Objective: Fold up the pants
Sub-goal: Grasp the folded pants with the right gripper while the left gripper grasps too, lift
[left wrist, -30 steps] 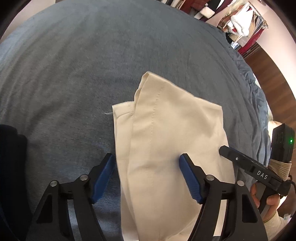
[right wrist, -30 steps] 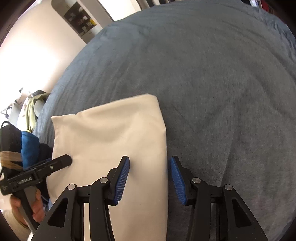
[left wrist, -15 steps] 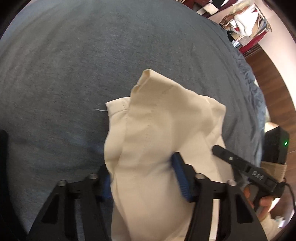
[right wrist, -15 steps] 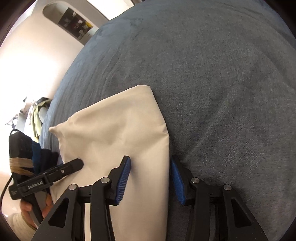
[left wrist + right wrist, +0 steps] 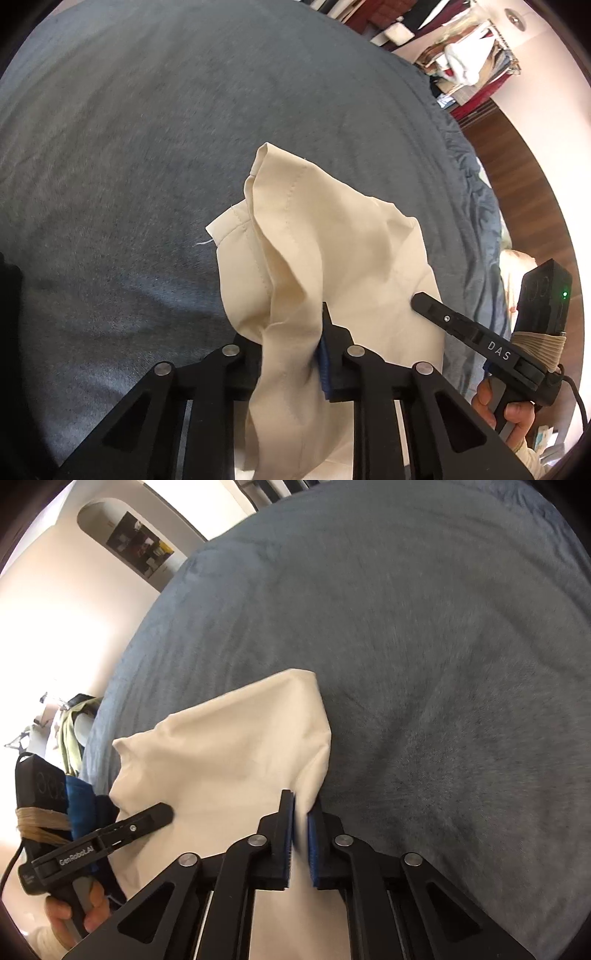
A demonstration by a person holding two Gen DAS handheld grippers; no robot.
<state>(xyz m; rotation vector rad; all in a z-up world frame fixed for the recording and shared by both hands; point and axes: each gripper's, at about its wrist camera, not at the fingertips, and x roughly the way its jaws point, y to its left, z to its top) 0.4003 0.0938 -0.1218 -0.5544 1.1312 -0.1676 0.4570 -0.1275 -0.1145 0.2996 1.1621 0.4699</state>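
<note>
Left wrist view: the left gripper (image 5: 291, 354), angled steeply down, has just been closing and now pinches a bunched fold of the cream pants (image 5: 332, 258), which lie on the blue bedspread (image 5: 147, 147) toward its right edge.

Right wrist view: the right gripper (image 5: 301, 834), angled down likewise, has just been closing and clamps the pants' (image 5: 229, 753) right edge.

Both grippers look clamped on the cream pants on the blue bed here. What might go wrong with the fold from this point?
1. The left gripper, whose jaws have just been closing, pinches a bunched ridge of the pants, not a flat edge, so a crease may get folded in.
2. The right gripper bites only a thin bit near the side edge; the fabric might slip out on lifting.
3. The hem layers sit offset, so edges may end up uneven on the blanket.
</note>
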